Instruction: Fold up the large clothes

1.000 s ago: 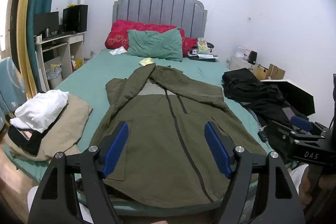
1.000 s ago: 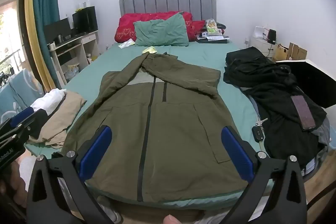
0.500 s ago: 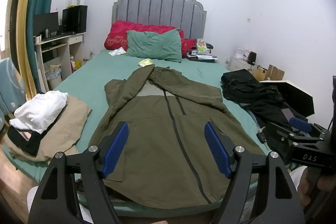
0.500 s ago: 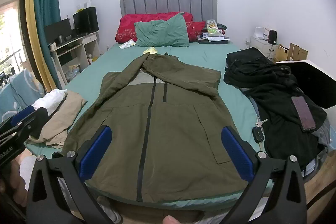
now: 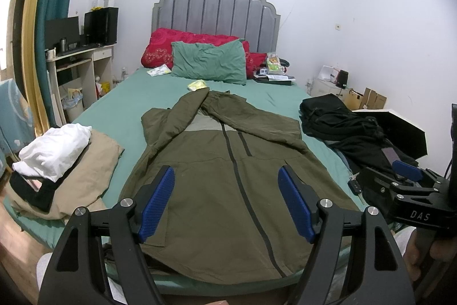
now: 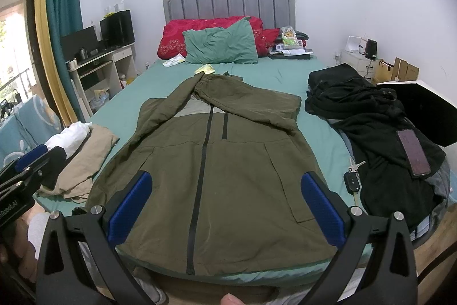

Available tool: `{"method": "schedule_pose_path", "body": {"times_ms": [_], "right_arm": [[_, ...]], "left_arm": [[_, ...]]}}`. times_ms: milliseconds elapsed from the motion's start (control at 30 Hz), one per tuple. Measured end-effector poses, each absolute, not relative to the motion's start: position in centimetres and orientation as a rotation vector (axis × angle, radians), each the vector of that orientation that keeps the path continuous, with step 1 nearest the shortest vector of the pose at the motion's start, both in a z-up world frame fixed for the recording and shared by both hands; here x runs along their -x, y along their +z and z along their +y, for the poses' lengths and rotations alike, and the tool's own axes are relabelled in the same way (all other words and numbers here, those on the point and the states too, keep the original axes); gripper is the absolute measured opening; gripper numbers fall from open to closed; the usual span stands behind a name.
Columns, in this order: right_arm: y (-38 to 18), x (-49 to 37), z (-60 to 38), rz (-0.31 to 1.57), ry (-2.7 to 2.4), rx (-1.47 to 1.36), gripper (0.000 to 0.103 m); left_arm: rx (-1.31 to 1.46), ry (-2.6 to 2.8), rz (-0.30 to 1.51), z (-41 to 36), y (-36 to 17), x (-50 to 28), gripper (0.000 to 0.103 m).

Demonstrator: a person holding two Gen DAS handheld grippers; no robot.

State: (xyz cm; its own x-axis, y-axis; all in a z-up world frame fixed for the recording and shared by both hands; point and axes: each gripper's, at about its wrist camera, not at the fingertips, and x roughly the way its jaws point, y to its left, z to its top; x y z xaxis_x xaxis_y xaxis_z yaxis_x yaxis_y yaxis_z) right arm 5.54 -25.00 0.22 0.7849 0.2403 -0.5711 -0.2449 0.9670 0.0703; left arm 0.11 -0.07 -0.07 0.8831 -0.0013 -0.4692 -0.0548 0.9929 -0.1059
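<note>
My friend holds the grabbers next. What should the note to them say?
Left gripper: open, empty, above the jacket's hem.
Right gripper: open, empty, also above the hem.
Olive jacket: flat on the green bed, zipped, sleeves already crossed over the chest.
Folded pile lies on the bed's left, black clothes on its right.
Left to do: fold the jacket body.

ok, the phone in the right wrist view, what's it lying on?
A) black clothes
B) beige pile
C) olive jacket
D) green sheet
A: the phone lies face up on the black clothes at the right side of the bed, apart from the olive jacket.
</note>
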Motion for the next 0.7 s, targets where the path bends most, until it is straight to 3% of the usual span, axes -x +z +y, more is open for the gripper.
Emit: {"method": "schedule_pose_path", "body": {"times_ms": [700], "right_arm": [[0.42, -5.46, -25.05, 0.613, 0.263, 0.006, 0.102]], "left_arm": [[0.118, 0.026, 0.485, -0.28, 0.42, -0.05, 0.078]]}}
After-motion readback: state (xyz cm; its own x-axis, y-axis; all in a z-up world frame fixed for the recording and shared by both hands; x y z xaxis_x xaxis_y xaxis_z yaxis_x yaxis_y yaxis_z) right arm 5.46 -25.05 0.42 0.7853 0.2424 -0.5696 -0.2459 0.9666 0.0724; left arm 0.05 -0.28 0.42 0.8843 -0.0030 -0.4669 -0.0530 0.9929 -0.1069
